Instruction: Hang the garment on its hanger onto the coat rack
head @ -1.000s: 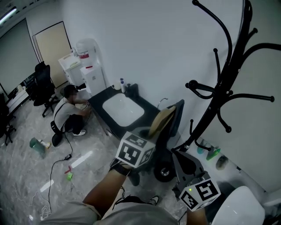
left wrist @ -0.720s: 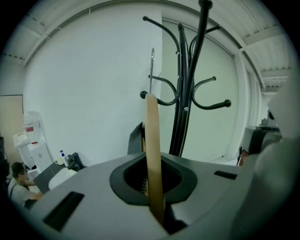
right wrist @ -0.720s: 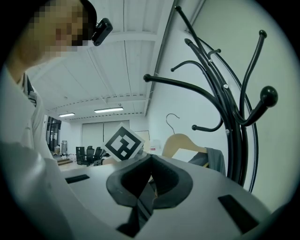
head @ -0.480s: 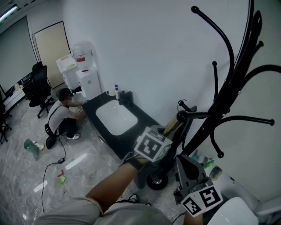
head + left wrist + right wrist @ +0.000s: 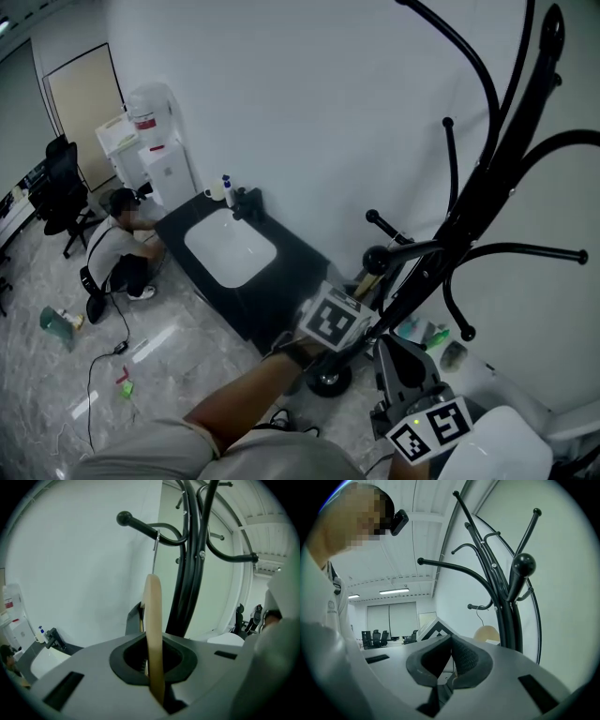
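The black coat rack (image 5: 497,169) rises at the right of the head view. My left gripper (image 5: 361,291) is shut on the pale wooden hanger (image 5: 153,630), seen edge-on between its jaws. The hanger's wire hook (image 5: 155,550) reaches up to a rack arm with a ball end (image 5: 124,517) and touches it. A dark bit of garment (image 5: 134,619) shows behind the hanger. My right gripper (image 5: 401,358) hangs lower, near the rack's pole, shut with nothing between its pads (image 5: 461,656). The right gripper view also shows the hanger (image 5: 487,633) beside the pole (image 5: 508,616).
A black counter with a white sink (image 5: 230,248) stands against the wall. Beyond it are a water dispenser (image 5: 150,141), a crouching person (image 5: 117,253) and office chairs (image 5: 56,183). Cables lie on the floor. Small bottles (image 5: 427,333) sit by the rack's foot.
My left gripper has carried the hanger right and up, from in front of the counter to the rack arm. The right gripper has barely moved.
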The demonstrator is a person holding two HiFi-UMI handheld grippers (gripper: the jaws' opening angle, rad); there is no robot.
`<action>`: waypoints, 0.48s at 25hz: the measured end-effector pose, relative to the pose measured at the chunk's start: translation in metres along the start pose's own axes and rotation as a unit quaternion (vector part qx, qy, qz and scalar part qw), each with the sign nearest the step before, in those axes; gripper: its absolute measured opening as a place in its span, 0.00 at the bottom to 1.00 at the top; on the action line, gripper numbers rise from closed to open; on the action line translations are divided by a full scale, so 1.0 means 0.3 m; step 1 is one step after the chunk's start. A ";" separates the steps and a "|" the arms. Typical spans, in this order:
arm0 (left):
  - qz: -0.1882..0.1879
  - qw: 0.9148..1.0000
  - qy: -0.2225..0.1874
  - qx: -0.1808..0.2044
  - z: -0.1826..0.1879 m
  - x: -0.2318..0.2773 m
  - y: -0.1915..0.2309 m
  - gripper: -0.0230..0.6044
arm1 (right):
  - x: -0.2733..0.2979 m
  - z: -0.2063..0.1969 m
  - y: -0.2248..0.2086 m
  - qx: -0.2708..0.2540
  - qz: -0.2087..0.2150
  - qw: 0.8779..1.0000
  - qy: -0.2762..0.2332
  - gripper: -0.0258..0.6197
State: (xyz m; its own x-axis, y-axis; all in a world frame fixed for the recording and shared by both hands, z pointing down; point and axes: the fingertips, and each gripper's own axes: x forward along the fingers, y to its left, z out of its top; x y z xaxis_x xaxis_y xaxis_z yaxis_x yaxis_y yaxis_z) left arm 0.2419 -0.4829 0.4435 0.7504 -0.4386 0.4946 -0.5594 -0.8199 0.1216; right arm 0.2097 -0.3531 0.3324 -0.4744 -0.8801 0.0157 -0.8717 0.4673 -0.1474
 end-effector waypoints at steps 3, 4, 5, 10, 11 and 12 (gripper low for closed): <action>-0.012 1.000 -0.003 0.006 -0.012 0.013 -0.048 0.06 | -0.011 -0.018 -0.001 0.004 -0.005 1.000 0.005 0.06; -0.013 1.000 -0.006 0.011 -0.008 0.013 -0.058 0.06 | -0.012 -0.021 0.000 0.005 -0.005 1.000 0.007 0.06; -0.012 1.000 -0.010 0.016 -0.001 0.009 -0.064 0.07 | -0.013 -0.022 0.001 0.006 -0.004 1.000 0.008 0.06; -0.006 0.998 -0.048 0.034 0.067 -0.087 -0.063 0.24 | -0.016 -0.009 0.013 0.008 -0.001 1.000 0.009 0.06; -0.007 0.998 -0.054 0.040 0.078 -0.111 -0.062 0.24 | -0.013 -0.007 0.014 0.007 0.000 1.000 0.008 0.06; -0.007 0.997 -0.060 0.046 0.086 -0.133 -0.061 0.24 | -0.010 -0.007 0.014 0.006 0.001 1.000 0.007 0.06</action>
State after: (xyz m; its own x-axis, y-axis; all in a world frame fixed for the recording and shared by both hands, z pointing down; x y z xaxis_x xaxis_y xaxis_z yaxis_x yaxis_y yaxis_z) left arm 0.2313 -0.4597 0.3993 0.7982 -0.4625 0.3858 -0.5172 -0.8547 0.0454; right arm 0.2071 -0.3484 0.3339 -0.4780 -0.8779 0.0296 -0.8693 0.4680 -0.1594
